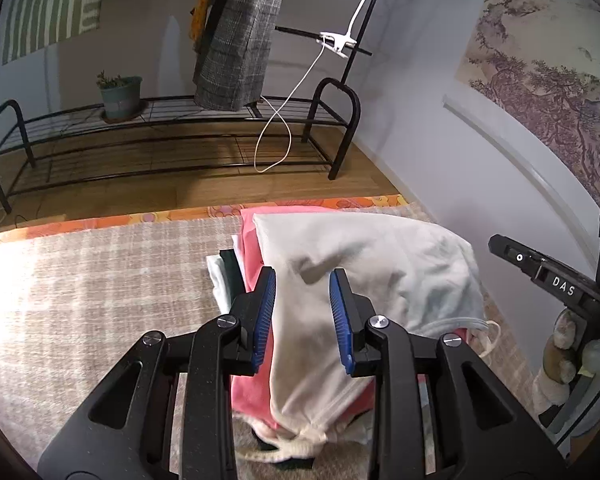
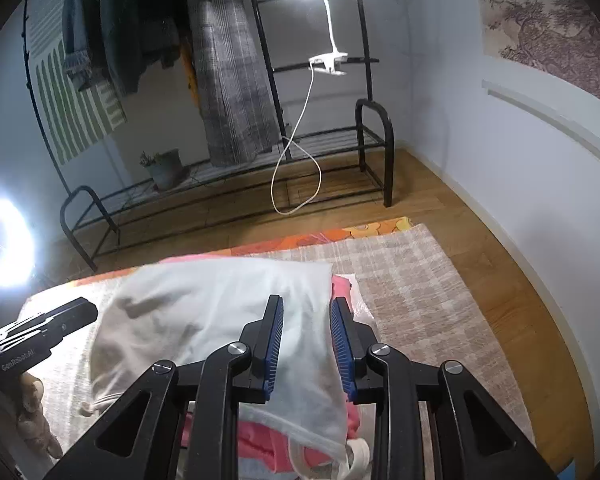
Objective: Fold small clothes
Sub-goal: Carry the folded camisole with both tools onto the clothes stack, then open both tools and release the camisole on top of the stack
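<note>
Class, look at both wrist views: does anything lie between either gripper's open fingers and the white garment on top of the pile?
Nothing visible does. The left gripper and right gripper are open directly over the white garment, which tops the pink garment.

A white garment (image 1: 364, 280) is lying folded and a little rumpled on top of a small stack of clothes on the checked cloth. A pink piece (image 1: 252, 248) is showing beneath it at the left and near edges, with white and dark layers (image 1: 224, 276) peeking out lower down.
</note>
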Tool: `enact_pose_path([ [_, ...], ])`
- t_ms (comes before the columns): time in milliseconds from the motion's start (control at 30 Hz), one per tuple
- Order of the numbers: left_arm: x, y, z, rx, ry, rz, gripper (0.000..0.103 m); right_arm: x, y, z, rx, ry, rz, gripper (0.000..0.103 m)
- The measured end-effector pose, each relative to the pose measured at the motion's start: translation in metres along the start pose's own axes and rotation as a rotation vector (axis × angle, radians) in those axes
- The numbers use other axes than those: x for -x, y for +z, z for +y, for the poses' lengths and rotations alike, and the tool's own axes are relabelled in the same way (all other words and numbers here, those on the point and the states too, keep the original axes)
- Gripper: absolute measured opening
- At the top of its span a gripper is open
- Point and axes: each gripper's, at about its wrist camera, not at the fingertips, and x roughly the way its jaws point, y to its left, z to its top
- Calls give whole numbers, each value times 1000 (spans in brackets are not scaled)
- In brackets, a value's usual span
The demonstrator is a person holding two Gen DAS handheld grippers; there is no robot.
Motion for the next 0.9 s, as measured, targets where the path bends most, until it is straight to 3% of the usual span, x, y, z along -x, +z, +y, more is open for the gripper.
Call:
enact_pose_path([
  [267, 61, -7, -13, -29, -4, -45, 27, 53, -2, 17, 8, 6, -29, 26],
  [567, 164, -26, -25, -93, -19, -134, 27, 143, -14, 50, 11, -2, -99, 26],
  [900, 267, -81, -12, -121, -23, -204, 28, 230, -62, 118, 47, -37, -152, 26],
])
